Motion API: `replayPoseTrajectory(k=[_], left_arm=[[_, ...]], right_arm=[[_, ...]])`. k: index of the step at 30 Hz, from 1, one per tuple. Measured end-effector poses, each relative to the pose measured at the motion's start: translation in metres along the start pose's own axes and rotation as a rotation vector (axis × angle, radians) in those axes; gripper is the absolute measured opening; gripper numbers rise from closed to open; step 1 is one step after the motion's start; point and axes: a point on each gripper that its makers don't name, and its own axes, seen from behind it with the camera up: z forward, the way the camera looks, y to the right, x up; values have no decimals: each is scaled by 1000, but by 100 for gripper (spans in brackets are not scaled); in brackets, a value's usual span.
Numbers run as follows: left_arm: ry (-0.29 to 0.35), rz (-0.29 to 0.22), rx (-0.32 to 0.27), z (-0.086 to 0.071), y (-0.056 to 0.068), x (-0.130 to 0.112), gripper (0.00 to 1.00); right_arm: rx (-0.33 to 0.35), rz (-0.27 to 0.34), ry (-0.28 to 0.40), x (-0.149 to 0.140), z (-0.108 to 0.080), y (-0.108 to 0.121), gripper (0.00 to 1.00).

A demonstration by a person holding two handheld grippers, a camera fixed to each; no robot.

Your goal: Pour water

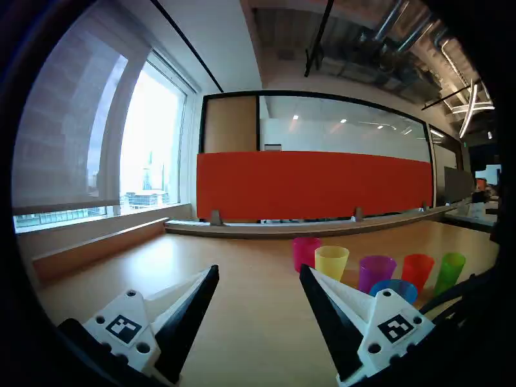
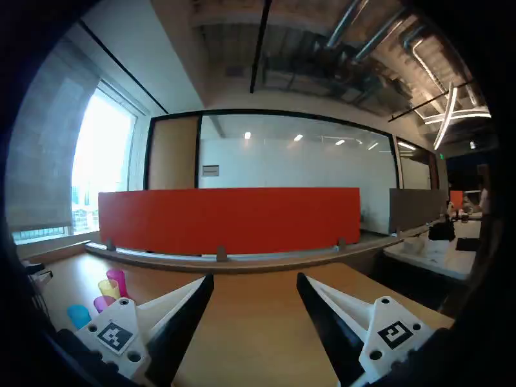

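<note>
So the left gripper [image 1: 258,269] is spread wide with nothing between its fingers, just hanging above the wooden table [image 1: 258,335]. The cups sit in a cluster ahead of it, off to the right side of the left gripper view: pink cup [image 1: 304,251], yellow cup [image 1: 331,261], purple cup [image 1: 376,271], orange cup [image 1: 417,269], green cup [image 1: 449,271], and a blue cup [image 1: 395,289] nearest, peeking out just behind the finger on that side. None are touched.

The right gripper [image 2: 255,277] is wide open too, holding nothing. In its view, the cups sit low on the left, apart from its fingers. A red divider [image 1: 309,187] runs along the table's far edge.
</note>
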Motion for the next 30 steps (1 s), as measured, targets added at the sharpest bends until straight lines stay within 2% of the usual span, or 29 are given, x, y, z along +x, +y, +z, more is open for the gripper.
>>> replayPoseTrajectory(k=[20,30], left_arm=[[-3,3,0,0,0,-2,93],[-2,3,0,0,0,-1,93]], right_arm=[[44,-38,38,-4,-2,-16,100],[44,-51,38,-23,5,-18,100]])
